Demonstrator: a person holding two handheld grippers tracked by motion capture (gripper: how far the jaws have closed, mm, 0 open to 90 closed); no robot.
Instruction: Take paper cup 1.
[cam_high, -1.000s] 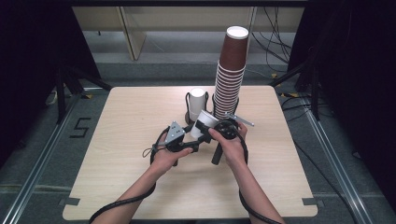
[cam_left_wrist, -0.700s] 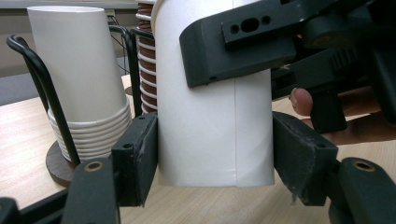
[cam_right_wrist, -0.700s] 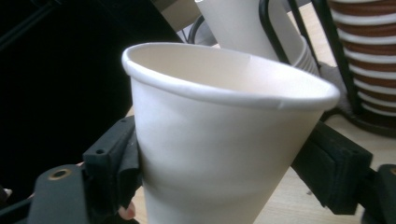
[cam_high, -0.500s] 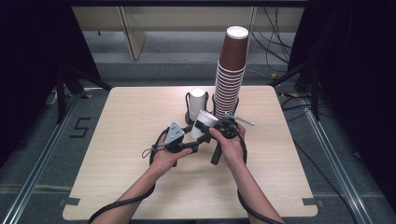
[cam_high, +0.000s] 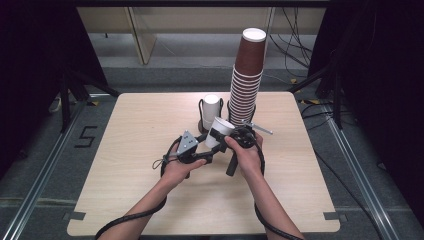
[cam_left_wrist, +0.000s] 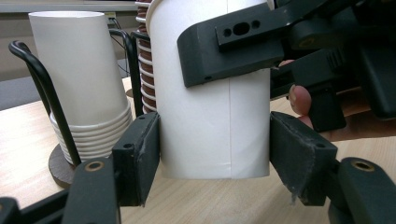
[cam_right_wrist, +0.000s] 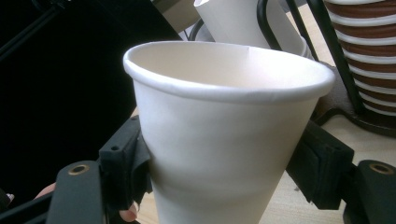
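Note:
A white paper cup is held tilted above the middle of the wooden table, between both grippers. My left gripper comes from the left and is shut on the cup's lower part, a pad pressing each side. My right gripper comes from the right and is shut on the same cup below its rim, with the open mouth facing its camera. In the left gripper view one finger of the right gripper crosses the cup's upper wall.
Just behind the held cup stands a short stack of white cups in a black wire holder. To its right rises a tall stack of brown cups in another holder. Dark floor and cables surround the table.

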